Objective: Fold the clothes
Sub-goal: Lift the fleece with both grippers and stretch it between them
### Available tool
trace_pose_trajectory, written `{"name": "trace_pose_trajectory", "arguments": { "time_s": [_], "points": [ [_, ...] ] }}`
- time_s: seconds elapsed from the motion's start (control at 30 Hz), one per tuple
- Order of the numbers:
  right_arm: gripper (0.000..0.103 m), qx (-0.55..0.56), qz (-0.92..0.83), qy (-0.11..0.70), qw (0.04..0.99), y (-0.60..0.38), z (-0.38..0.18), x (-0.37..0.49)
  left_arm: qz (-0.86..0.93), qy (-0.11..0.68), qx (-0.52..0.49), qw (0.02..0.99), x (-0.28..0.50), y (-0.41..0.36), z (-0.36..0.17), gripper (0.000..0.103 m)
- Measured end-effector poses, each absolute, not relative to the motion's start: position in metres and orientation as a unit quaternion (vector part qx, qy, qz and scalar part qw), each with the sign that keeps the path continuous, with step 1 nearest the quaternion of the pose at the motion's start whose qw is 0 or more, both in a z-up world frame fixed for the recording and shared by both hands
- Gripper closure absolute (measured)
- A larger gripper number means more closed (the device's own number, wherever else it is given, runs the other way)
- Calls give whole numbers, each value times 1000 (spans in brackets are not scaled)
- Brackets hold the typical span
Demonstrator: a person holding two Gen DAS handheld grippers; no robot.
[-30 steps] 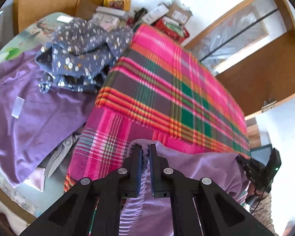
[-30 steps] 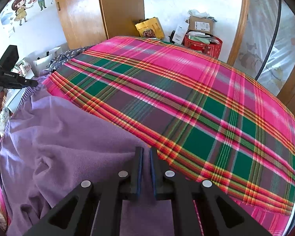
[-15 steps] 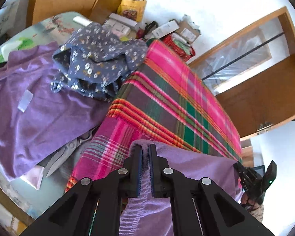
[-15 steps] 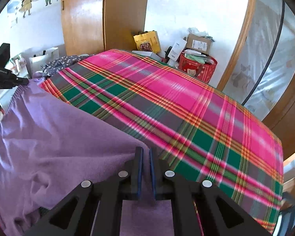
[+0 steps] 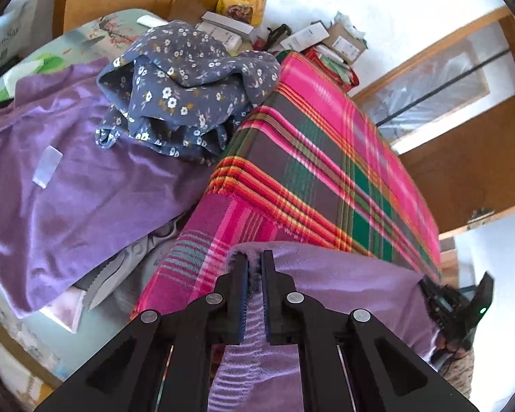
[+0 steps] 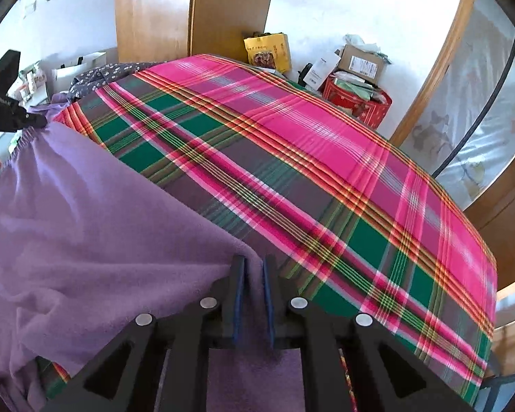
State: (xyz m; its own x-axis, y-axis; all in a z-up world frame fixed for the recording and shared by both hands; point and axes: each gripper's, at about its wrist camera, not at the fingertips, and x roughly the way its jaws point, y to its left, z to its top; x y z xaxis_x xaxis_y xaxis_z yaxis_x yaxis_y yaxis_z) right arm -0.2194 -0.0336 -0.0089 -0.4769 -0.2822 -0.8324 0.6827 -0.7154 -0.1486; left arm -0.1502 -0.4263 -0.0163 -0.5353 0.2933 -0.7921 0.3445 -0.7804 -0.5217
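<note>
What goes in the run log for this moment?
left gripper: shut on purple garment | right gripper: jaws opening, garment corner between | surface: plaid blanket

A yellow bag (image 6: 267, 50), cardboard box (image 6: 364, 63) and red basket (image 6: 358, 100) sit against the white wall, beside wooden wardrobe doors (image 6: 154, 13).

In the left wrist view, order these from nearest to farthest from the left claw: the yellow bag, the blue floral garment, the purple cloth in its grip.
1. Purple cloth: pinched in the left claw, at the bed's near edge.
2. Blue floral garment: crumpled up and left, beside the plaid blanket.
3. Yellow bag: farthest, against the back wall.
</note>
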Motion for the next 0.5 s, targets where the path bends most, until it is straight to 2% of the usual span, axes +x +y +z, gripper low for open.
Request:
{"name": "trace_pose_trajectory", "arguments": {
  "time_s": [0.37,0.5],
  "points": [
    [84,412,-865,153,243,47,32,-194,-820,315,477,30,-114,-418,14,92],
    [83,416,-877,112,210,101,43,-177,-839,279,468,18,-104,-389,37,92]
  ]
}}
